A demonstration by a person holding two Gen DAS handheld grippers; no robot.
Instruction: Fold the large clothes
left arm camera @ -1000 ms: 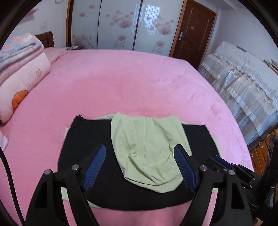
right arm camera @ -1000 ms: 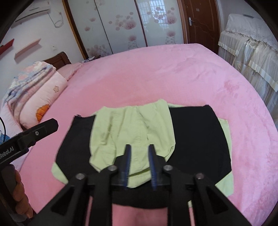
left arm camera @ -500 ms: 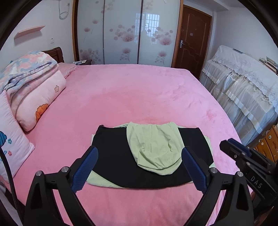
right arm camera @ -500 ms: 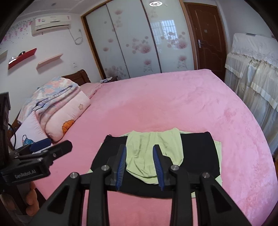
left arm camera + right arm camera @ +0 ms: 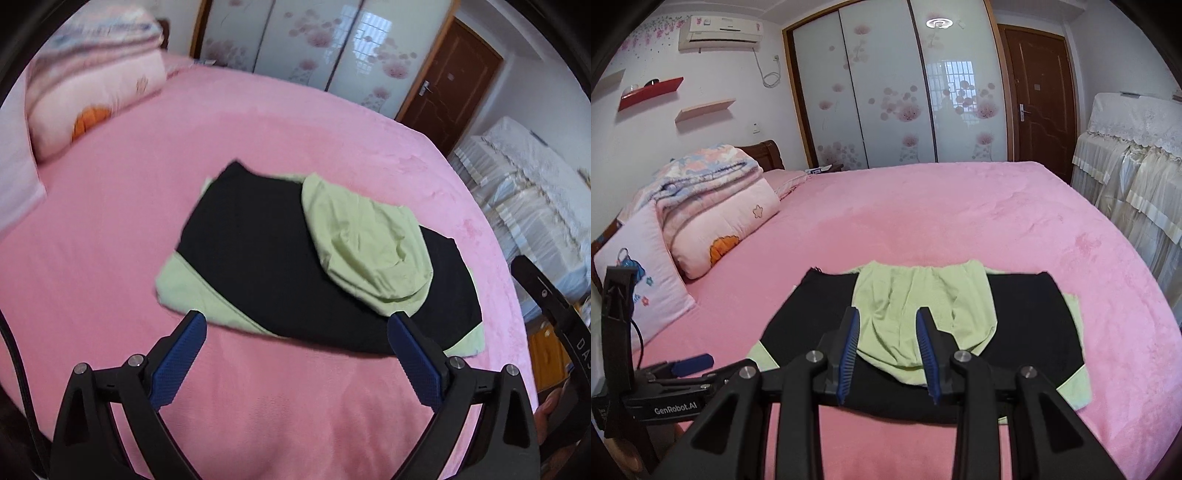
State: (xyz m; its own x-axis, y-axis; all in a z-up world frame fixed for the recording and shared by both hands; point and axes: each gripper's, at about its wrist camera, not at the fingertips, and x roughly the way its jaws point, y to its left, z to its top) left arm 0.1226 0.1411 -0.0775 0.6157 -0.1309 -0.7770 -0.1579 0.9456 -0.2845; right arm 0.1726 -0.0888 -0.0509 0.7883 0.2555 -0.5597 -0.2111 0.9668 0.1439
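Note:
A folded black and light-green garment [image 5: 266,258] lies flat on the pink bed [image 5: 258,129], its green hood [image 5: 365,247] folded on top. It also shows in the right wrist view [image 5: 1027,325] with the hood [image 5: 919,306] in the middle. My left gripper [image 5: 295,325] is wide open and empty, hovering just in front of the garment's near edge. My right gripper [image 5: 888,325] is part open and empty, held above and in front of the garment. The left gripper also shows at the lower left of the right wrist view [image 5: 690,363].
Folded quilts and pillows [image 5: 713,206] are stacked at the bed's left side. A cloth-covered cabinet [image 5: 1134,177] stands to the right of the bed. Sliding wardrobe doors [image 5: 886,96] and a brown door [image 5: 1038,99] are at the back.
Both grippers pulled back from the garment and rose. The right gripper's jaws widened from nearly shut. The left gripper then swung left and came nearer, tilting its view.

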